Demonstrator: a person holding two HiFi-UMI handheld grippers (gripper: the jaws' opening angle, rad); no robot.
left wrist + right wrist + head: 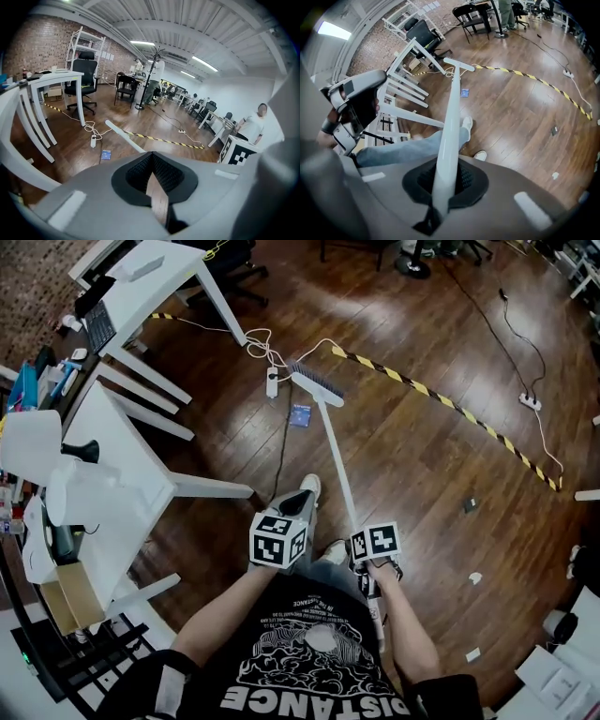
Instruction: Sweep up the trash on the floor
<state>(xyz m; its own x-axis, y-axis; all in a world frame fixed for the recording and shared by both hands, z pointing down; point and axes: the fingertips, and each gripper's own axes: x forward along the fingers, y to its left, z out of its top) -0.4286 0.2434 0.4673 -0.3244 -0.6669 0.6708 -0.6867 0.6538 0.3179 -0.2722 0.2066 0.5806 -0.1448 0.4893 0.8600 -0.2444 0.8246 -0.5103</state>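
A broom with a long white handle (336,460) rests its dark-bristled head (314,385) on the wooden floor ahead of me. My right gripper (364,557) is shut on the handle's lower end, and in the right gripper view the handle (451,122) runs up from between the jaws (443,180) to the head (458,64). My left gripper (296,504) hangs beside it, shut on nothing (151,161). A small blue packet (300,415) lies on the floor just short of the broom head. White scraps (475,577) and a dark bit (471,505) lie to the right.
White tables (131,474) and their legs stand at the left. A power strip (272,382) with cables lies near the broom head. Yellow-black tape (441,399) crosses the floor. My shoes (310,487) stand under the grippers. A person (255,126) stands at the right of the left gripper view.
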